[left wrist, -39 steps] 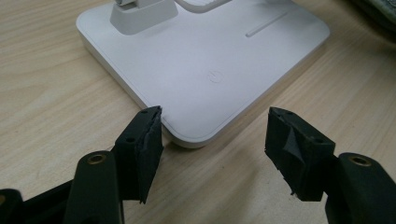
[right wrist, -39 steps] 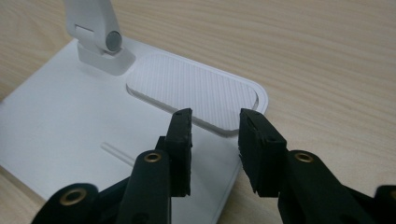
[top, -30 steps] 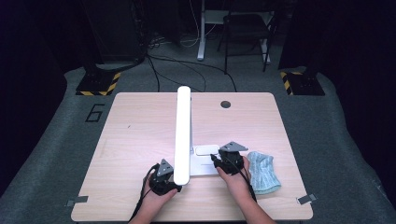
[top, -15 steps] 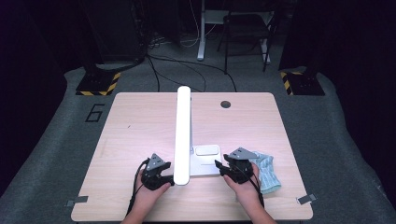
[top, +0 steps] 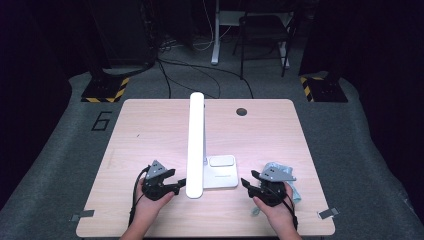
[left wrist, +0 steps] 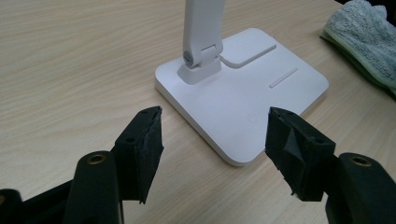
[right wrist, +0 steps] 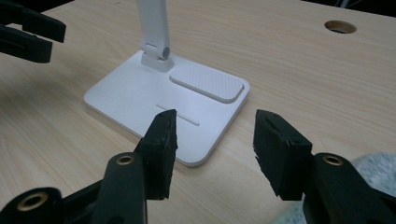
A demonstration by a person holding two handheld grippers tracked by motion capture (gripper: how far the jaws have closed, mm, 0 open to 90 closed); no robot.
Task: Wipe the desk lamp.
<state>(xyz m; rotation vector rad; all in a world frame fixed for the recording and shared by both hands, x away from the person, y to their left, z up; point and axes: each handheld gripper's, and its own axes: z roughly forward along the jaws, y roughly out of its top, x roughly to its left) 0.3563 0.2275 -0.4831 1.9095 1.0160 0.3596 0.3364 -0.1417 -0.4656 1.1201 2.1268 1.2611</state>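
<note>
1. Jaws: the left gripper (left wrist: 212, 140) has its two black jaws spread wide with nothing between them but air; they frame the near corner of the lamp base (left wrist: 243, 93) without touching it.
2. The right gripper (right wrist: 212, 149) likewise stands wide open and holds nothing; its jaws point at the base's opposite edge, a little short of it.
3. Desk lamp (top: 196, 145): all white, with a flat, rounded-corner rectangular base carrying a raised textured pad (right wrist: 208, 84) and a thin slot (right wrist: 177, 114).
4. A hinge joint (left wrist: 201, 58) at one side of the base carries a long, straight, slim arm, which in the high view runs away from the person toward the table's far edge.
5. Position: the lamp stands on the light wooden table (top: 150, 125), its base in the near middle, between the two grippers.
6. A pale blue-green cloth (left wrist: 369, 37) lies crumpled on the table to the right of the base, just beside the right hand (top: 275, 207).
</note>
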